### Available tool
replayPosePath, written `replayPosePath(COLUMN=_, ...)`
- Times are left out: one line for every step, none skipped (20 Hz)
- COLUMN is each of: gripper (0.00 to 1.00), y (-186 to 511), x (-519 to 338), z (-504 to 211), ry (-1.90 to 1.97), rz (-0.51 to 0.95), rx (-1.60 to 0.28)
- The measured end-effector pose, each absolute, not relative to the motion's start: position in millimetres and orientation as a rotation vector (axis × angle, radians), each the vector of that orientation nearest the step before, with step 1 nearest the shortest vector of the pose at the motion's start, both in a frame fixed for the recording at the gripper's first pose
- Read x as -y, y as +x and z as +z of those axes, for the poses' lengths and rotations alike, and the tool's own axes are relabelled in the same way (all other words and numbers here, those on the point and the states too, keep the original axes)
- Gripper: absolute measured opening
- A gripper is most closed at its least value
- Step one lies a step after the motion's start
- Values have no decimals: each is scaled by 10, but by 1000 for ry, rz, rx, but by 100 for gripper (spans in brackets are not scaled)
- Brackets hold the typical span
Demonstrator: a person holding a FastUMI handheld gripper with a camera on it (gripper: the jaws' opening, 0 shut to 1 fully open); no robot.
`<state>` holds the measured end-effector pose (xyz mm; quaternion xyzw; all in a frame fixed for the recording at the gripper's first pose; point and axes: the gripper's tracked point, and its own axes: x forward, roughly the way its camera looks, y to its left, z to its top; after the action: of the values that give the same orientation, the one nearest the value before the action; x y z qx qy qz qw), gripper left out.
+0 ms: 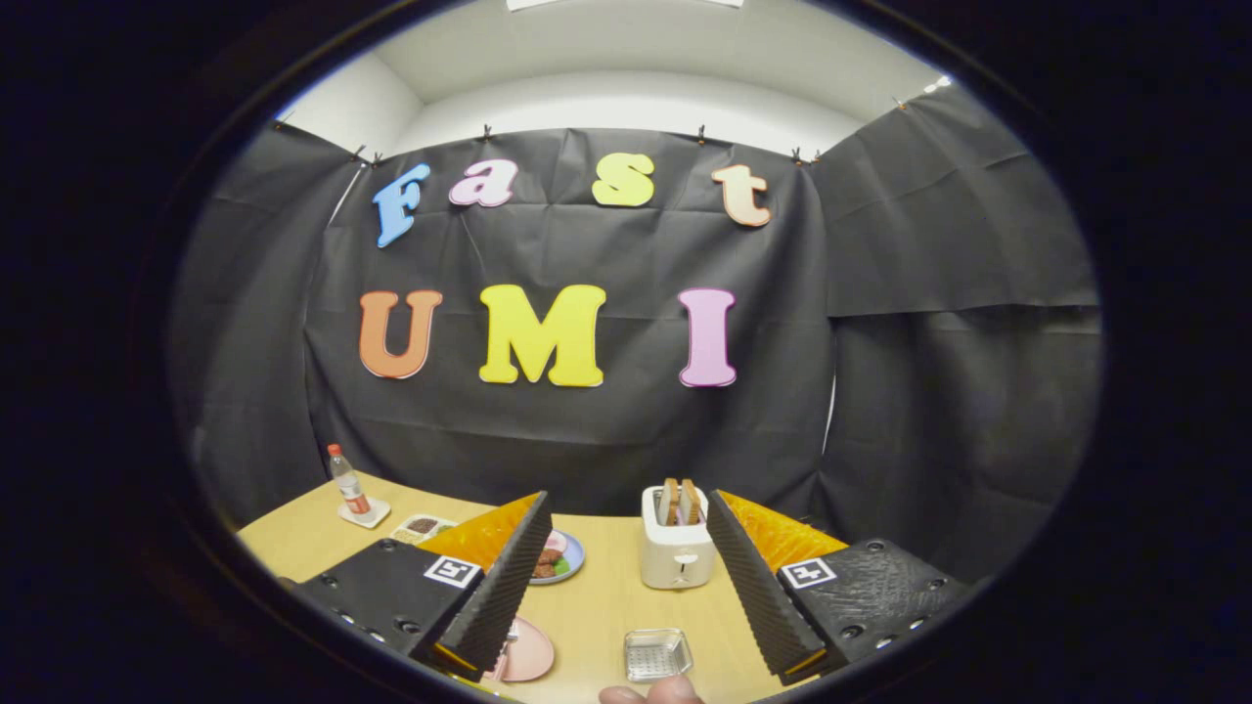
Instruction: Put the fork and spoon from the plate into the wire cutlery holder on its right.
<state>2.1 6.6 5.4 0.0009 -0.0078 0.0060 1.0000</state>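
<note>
The pale pink round plate (528, 653) lies on the light wooden table (597, 606), low between the fingers and partly hidden behind the left finger. Something thin and metallic shows at the plate's edge just beside that finger's inner face, too small and too covered to tell whether it is the fork or the spoon. To the right of the plate, apart from it, sits the small square wire cutlery holder (657, 653) of silvery mesh, standing upright on the bare tabletop between the two fingers and nearer the right one.

The hand-held gripper (631, 587) is spread wide, its two black ribbed fingers (499, 596) splayed apart with nothing between their pads; neither finger touches the plate or the holder. Each finger carries an orange panel and a black-and-white square marker on its base.

Below the holder, fingertips of a person's hand (650, 693) show at the table's near edge.

Beyond the holder stands a white two-slot toaster (675, 548) with slices of toast upright in it. Left of the toaster, just beyond the left finger's tip, a blue-rimmed plate of food (558, 559) rests on the table. Further left lies a flat rectangular tray of dark food (421, 528), and at the far left corner a clear plastic bottle with a red cap (347, 481) stands on a white coaster
</note>
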Motion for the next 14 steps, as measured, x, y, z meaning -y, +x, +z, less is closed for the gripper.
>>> replayPosePath(gripper=95, y=19, x=-72, z=60, ry=3, rz=14, rx=15)
replayPosePath(gripper=95, y=20, x=-74, z=56, ry=4, rz=15, rx=17)
replayPosePath(gripper=95, y=12, x=-80, z=68, ry=2, rz=17, rx=17)
replayPosePath(gripper=95, y=-6, x=-103, z=61, ry=2, rz=25, rx=16)
replayPosePath(gripper=95, y=-11, x=-139, z=67, ry=2, rz=36, rx=17)
replayPosePath(gripper=95, y=-16, x=-138, z=52, ry=-3, rz=39, rx=15)
replayPosePath(gripper=95, y=-28, x=-143, z=49, ry=-9, rz=40, rx=14)
replayPosePath(gripper=95, y=-29, x=-157, z=48, ry=-14, rz=39, rx=9)
replayPosePath(gripper=95, y=-34, x=-187, z=15, ry=-17, rz=44, rx=2)
replayPosePath(gripper=95, y=-54, x=-228, z=-22, ry=-17, rz=50, rx=-8)
replayPosePath(gripper=95, y=-62, x=-272, z=-65, ry=-19, rz=55, rx=-22)
replayPosePath(gripper=95, y=-67, x=-314, z=-112, ry=-23, rz=58, rx=-35)
replayPosePath(gripper=95, y=-74, x=-362, z=-185, ry=-27, rz=63, rx=-51)
replayPosePath(gripper=95, y=-79, x=-422, z=-246, ry=-29, rz=67, rx=-65)
